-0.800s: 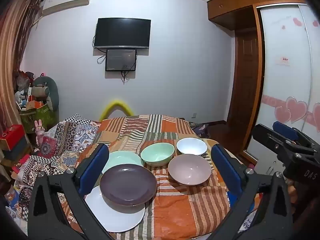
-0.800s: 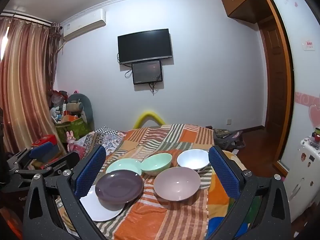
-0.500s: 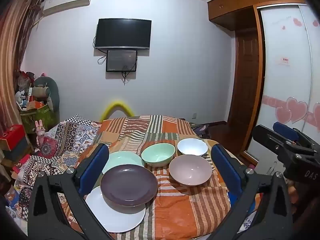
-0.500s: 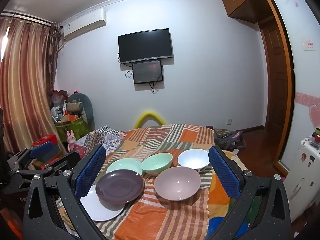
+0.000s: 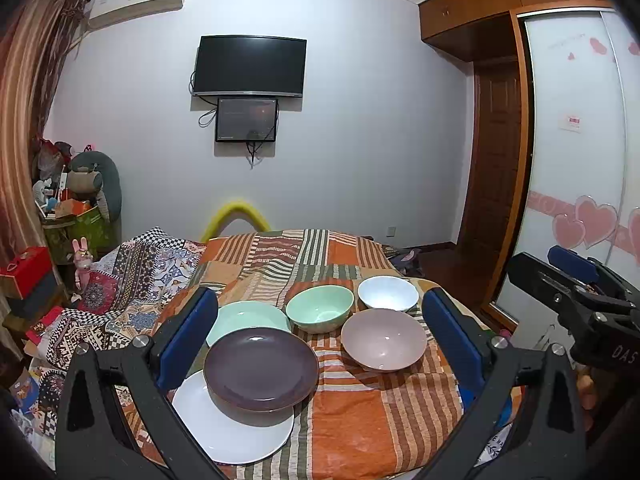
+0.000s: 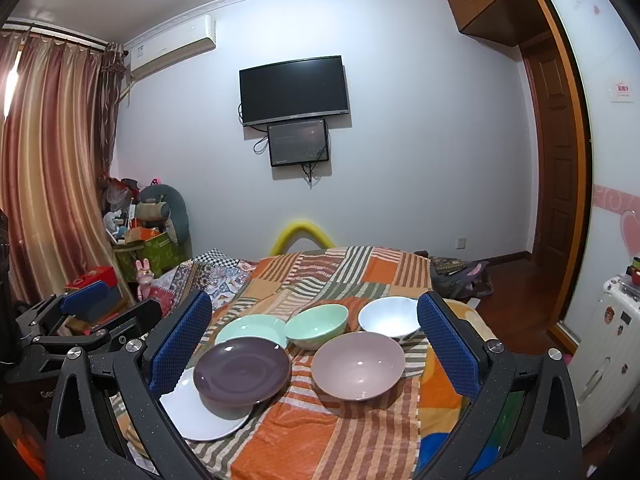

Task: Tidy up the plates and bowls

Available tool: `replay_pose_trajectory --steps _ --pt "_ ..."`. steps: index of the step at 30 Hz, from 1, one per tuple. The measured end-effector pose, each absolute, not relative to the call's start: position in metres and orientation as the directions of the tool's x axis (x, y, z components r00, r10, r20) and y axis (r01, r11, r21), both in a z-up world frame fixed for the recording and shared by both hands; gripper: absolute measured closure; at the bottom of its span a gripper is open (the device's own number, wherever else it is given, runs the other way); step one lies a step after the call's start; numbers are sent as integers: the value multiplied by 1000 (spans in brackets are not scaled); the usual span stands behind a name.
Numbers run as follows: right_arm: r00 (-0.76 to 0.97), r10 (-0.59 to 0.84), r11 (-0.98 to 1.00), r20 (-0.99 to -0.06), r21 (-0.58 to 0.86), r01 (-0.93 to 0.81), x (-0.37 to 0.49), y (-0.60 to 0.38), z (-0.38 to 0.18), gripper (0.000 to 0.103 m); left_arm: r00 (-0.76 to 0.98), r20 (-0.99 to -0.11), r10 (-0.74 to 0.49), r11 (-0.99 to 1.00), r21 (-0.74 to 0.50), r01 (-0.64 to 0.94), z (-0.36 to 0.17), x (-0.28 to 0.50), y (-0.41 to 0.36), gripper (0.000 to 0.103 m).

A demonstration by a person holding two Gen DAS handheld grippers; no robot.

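Six dishes lie on the orange striped blanket (image 5: 360, 432). A purple plate (image 5: 261, 368) rests partly on a white plate (image 5: 232, 436), with a pale green plate (image 5: 248, 314) behind them. To the right are a green bowl (image 5: 320, 310), a white bowl (image 5: 387, 293) and a pink bowl (image 5: 384, 340). My left gripper (image 5: 319, 298) hangs open before the dishes, touching none. My right gripper (image 6: 314, 300) is also open and empty, facing the purple plate (image 6: 242, 370), pink bowl (image 6: 357, 364), green bowl (image 6: 316, 324) and white bowl (image 6: 388, 318).
A patterned quilt (image 5: 132, 276) lies left of the blanket, with boxes and toys (image 5: 76, 216) by the curtain. A wardrobe (image 5: 576, 184) and a door stand on the right. A TV (image 5: 250, 66) hangs on the far wall. The other gripper (image 5: 572, 292) shows at the right edge.
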State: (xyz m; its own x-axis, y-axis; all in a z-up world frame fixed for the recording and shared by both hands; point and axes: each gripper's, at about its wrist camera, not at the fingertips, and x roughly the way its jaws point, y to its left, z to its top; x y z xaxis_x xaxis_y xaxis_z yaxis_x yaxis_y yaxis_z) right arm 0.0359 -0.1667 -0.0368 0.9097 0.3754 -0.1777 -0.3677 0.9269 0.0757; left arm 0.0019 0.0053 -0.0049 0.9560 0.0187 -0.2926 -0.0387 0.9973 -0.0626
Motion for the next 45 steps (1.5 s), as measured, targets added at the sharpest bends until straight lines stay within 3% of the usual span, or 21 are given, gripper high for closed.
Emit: replay_pose_trajectory --steps 45 --pt "906 380 925 -186 72 -373 33 -164 -44 1 952 -305 10 997 -66 -31 -9 2 6 0"
